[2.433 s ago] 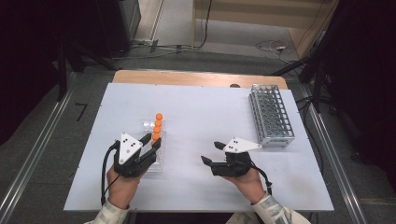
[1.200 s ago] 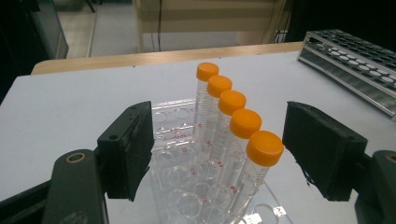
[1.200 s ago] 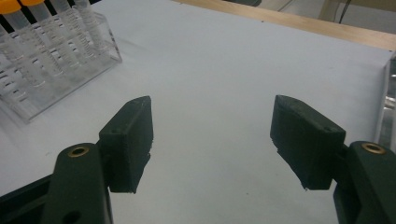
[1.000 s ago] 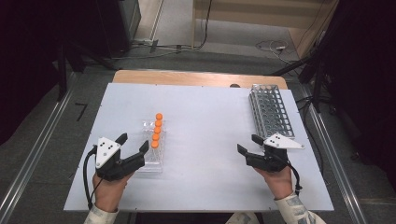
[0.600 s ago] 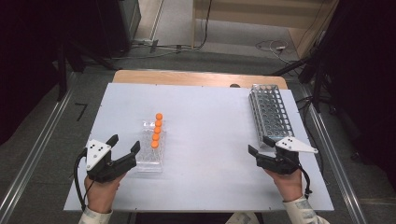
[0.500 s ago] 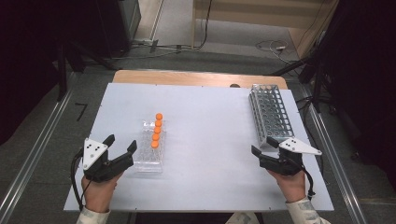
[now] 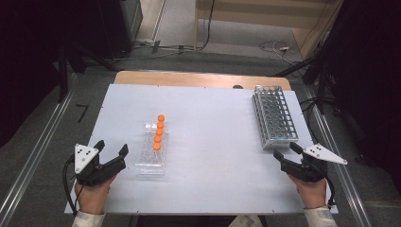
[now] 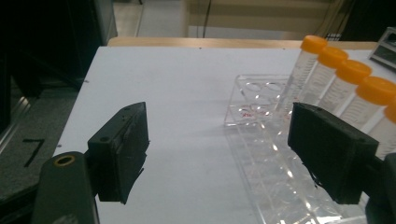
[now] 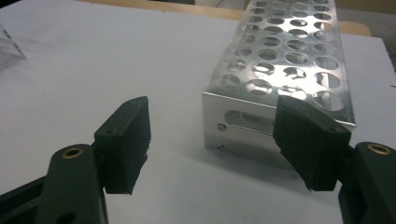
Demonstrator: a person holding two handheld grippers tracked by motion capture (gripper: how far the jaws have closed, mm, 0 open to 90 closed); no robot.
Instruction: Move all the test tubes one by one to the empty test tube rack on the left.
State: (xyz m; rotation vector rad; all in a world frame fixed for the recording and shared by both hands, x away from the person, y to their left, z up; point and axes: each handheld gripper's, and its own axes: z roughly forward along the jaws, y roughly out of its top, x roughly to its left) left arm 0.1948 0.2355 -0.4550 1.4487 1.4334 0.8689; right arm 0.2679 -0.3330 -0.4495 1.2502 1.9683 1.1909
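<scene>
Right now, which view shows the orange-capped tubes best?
The left gripper view: the tubes stand close, caps and clear bodies plain, in their clear rack. The high view shows them small, a row of orange caps. The right gripper view catches just a rack corner.

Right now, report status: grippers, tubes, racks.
Left gripper open, empty, beside clear rack. Right gripper open, empty, at metal rack. Four orange-capped tubes stand in clear rack. Nothing between.

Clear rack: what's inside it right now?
The clear rack holds a single row of orange-capped tubes standing along its right side. Its other wells look empty. In the left gripper view a jaw covers the row's near end, and the tubes' contents cannot be made out.
</scene>
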